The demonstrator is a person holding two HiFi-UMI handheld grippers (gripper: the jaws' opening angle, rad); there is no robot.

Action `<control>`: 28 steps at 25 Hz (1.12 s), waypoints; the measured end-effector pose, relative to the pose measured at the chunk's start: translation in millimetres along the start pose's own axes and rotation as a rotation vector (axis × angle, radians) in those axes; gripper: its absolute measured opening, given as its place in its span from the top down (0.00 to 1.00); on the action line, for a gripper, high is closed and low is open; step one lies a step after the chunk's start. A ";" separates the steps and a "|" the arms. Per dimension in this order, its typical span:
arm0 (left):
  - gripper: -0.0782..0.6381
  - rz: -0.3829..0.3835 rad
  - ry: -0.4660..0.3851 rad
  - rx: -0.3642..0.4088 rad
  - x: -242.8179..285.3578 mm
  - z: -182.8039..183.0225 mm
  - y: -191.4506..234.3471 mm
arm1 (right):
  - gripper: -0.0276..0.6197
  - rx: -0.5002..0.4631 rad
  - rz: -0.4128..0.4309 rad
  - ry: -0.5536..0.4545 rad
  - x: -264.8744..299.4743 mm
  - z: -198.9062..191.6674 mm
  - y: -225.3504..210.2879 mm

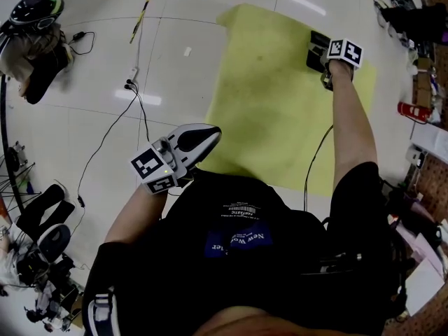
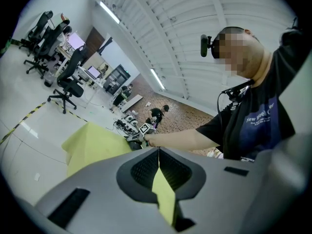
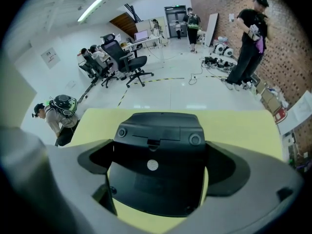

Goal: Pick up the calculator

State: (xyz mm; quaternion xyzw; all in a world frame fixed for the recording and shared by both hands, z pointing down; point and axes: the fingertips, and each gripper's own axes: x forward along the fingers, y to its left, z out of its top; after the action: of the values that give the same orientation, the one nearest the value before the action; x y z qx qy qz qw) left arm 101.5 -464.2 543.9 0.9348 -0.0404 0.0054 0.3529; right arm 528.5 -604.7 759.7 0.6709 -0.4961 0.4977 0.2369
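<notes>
The black calculator lies underside up at the far right corner of a yellow mat on the floor. My right gripper reaches out to it. In the right gripper view the calculator fills the gap of the right gripper, both jaws pressed against its side edges, with the mat beneath. My left gripper hangs close to the body over the mat's near left edge. Its jaws meet in a line and hold nothing.
Cables and a power strip run across the tiled floor left of the mat. A helmet and bag sit far left, boxes and a red item at the right. Office chairs and a standing person are farther off.
</notes>
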 end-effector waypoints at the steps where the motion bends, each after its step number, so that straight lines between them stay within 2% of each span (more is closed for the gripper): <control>1: 0.88 -0.003 -0.003 0.000 1.4 0.2 -2.6 | 0.08 -0.009 0.011 -0.003 -4.2 -1.2 0.7; 3: 0.88 0.002 0.013 0.015 4.4 -3.6 -6.0 | 0.08 -0.007 0.042 -0.012 -13.5 -4.9 1.0; 6: 0.88 0.001 0.026 0.032 9.3 -4.5 -13.2 | 0.08 0.061 0.117 -0.036 -26.8 -13.7 3.1; 13: 0.88 -0.022 0.029 0.059 21.3 3.6 -30.4 | 0.09 0.322 0.434 -0.181 -77.0 -23.3 15.6; 16: 0.88 -0.029 0.031 0.069 26.6 3.9 -38.7 | 0.09 0.438 0.638 -0.288 -108.3 -21.8 26.6; 18: 0.88 -0.036 0.036 0.077 30.9 5.4 -43.0 | 0.09 0.518 0.821 -0.394 -138.5 -16.0 38.1; 20: 0.88 -0.044 0.042 0.087 35.8 8.3 -48.0 | 0.13 0.574 0.987 -0.493 -171.8 -12.9 48.3; 24: 0.88 -0.067 0.047 0.115 47.1 17.6 -61.2 | 0.13 0.563 1.227 -0.548 -232.5 -23.0 77.6; 28: 0.88 -0.087 0.047 0.137 62.1 22.0 -84.3 | 0.13 0.628 1.484 -0.617 -299.7 -41.8 81.6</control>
State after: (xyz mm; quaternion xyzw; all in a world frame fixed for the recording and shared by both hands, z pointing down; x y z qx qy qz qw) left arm 169.7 -420.2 474.2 0.9572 0.0089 0.0147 0.2889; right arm 433.1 -474.2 491.2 0.3130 -0.6876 0.4336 -0.4912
